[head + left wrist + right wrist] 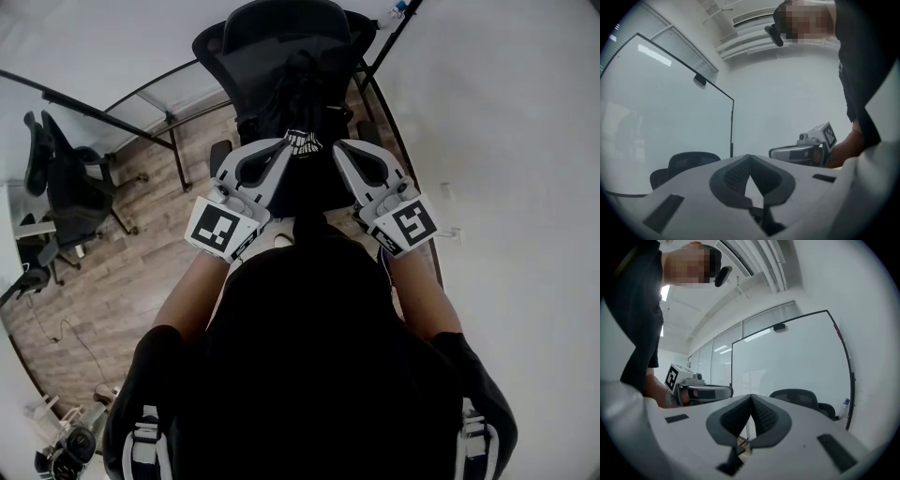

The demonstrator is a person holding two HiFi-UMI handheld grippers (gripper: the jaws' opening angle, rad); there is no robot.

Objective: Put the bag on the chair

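The bag is seen on the chair, set on the seat against the backrest, with its white print turned toward the seat's front edge. The left gripper and the right gripper are held side by side over the front of the seat, one tip at each side of the print. Whether the bag is touched cannot be told from the head view. Both pairs of jaws are closed tip to tip, and nothing is gripped between them in either gripper view. Each gripper is shown beside the other in the opposite gripper view, with a whiteboard behind. A second chair stands on the wood floor, well apart at the left.
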